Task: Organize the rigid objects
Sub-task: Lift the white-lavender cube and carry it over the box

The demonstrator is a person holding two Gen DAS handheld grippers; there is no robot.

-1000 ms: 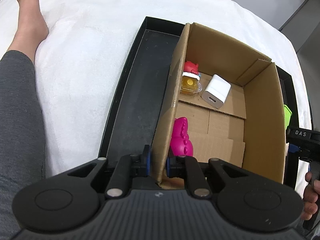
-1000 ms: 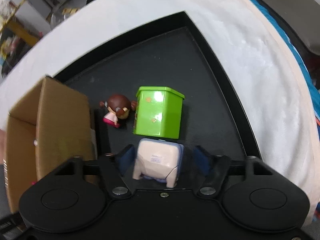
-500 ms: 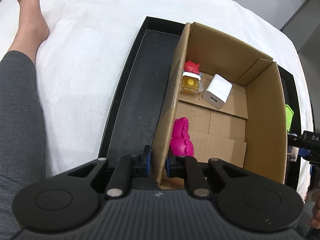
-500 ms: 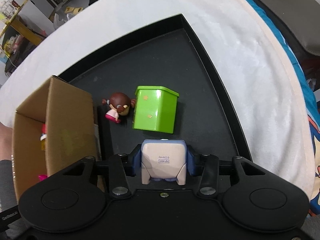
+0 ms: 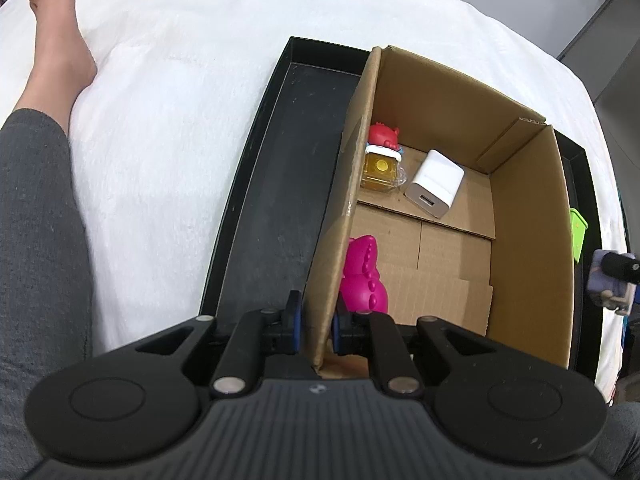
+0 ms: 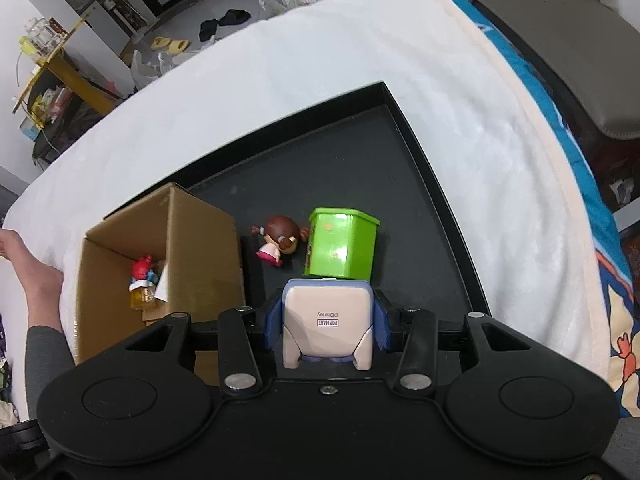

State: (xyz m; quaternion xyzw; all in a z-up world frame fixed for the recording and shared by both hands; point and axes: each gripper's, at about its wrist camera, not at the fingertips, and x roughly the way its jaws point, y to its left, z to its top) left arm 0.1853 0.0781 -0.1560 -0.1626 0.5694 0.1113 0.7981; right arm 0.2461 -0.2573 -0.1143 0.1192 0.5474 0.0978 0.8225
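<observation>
A black tray (image 6: 424, 168) lies on the white bedcover (image 5: 168, 92), carrying an open cardboard box (image 5: 532, 248) with a green box (image 6: 340, 246) and a small doll (image 6: 276, 244) beside it. The left gripper (image 5: 316, 320) pinches the cardboard box's near wall, while the right gripper (image 6: 326, 322) clamps a cream toy figure (image 6: 326, 320), held off the tray just in front of the green box

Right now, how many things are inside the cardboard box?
3: a red-topped yellow toy at the far left wall, a white charger beside it, a pink toy nearer. The near corner is hidden.
</observation>
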